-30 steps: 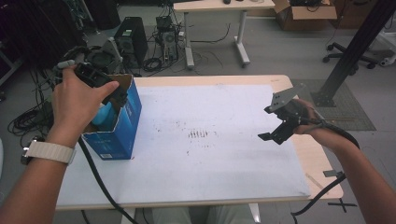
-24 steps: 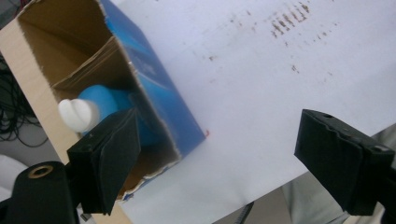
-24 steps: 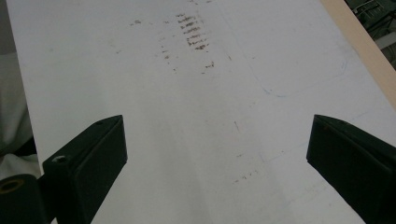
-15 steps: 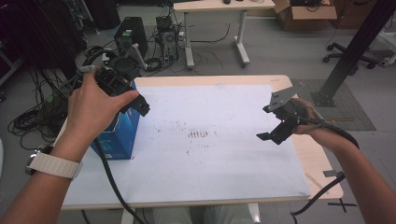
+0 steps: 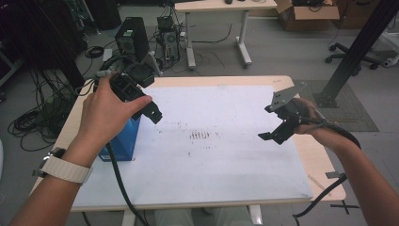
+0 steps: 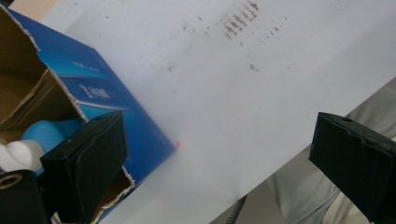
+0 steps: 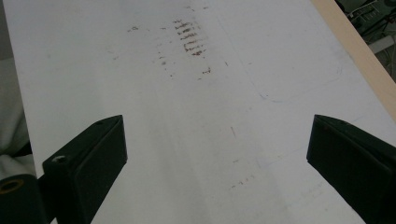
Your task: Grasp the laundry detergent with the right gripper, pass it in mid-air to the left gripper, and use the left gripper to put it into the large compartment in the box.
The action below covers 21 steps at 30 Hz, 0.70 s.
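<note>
A: At the table's left edge, my left gripper (image 5: 153, 114), jaws just opened wide and empty, hovers over the blue box (image 5: 123, 140).

B: Next?

A: I'd judge a reach inside it; my right gripper (image 5: 273, 136) waits open and empty.

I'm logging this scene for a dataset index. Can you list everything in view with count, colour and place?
Open blue cardboard box: one, blue with brown inside, on the table's left edge.
Light blue and white item: one, inside the box; what it is cannot be told.
White sheet: one, white with brown smudges, covering the tabletop.
Wooden table: one, light wood, centre.
Computer towers: two, black, on the floor beyond.
Cardboard carton: one, brown, far right.
Left tool: one, black, open, beside the box.
Right tool: one, black, open, above the sheet's right side.
</note>
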Each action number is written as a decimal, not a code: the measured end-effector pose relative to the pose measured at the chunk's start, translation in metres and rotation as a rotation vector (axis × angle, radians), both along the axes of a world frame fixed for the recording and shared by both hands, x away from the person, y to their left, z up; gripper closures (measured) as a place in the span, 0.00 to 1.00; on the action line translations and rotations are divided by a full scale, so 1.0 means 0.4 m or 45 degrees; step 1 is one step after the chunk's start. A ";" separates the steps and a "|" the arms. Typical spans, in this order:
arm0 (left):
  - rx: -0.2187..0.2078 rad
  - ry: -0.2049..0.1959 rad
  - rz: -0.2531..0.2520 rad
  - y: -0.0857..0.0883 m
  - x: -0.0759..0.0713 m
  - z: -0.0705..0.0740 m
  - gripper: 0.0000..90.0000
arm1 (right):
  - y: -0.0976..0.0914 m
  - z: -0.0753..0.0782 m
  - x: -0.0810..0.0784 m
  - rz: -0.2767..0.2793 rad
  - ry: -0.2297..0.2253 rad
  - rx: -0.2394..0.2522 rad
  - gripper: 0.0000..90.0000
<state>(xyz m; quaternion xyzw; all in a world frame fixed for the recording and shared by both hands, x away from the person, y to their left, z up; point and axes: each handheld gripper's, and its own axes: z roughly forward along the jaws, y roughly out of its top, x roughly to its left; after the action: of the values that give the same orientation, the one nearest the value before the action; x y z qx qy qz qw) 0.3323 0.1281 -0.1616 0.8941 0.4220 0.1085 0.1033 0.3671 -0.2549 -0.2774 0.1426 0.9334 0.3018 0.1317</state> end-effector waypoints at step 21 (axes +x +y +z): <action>-0.015 0.022 -0.035 -0.015 0.009 -0.018 0.05 | -0.003 0.001 0.003 -0.012 -0.005 0.008 0.05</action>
<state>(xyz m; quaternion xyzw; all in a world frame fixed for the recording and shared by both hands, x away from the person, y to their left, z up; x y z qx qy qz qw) 0.3359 0.1221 -0.1687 0.9002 0.4111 0.0968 0.1065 0.3684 -0.2562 -0.2769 0.1467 0.9315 0.3043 0.1347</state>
